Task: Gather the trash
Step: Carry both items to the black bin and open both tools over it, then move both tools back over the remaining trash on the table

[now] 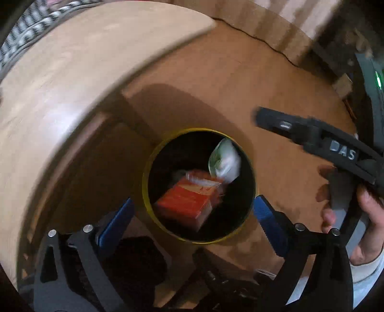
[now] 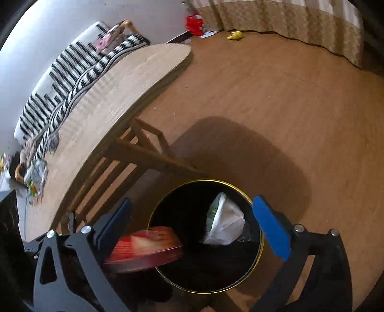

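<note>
A black bin with a yellow rim (image 1: pixel 145 182) stands on the floor beside the table; it also shows in the right wrist view (image 2: pixel 260 249). A white-green wrapper (image 1: pixel 225 160) is inside it, seen too in the right wrist view (image 2: pixel 225 223). A red-orange box (image 1: pixel 189 204) is blurred and in the air over the bin mouth; it also shows in the right wrist view (image 2: pixel 146 247). My left gripper (image 1: pixel 192 216) is open above the bin. My right gripper (image 2: pixel 192 228) is open and empty above the bin; it also shows at the right in the left wrist view (image 1: pixel 312 134).
A round wooden table (image 2: pixel 120 91) is to the left, with crumpled wrappers (image 2: pixel 36 177) near its edge. A striped cushion (image 2: pixel 60 79) lies behind it. A curtain (image 2: pixel 288 21), a red item (image 2: pixel 194 24) and a yellow item (image 2: pixel 235 35) are at the far floor edge.
</note>
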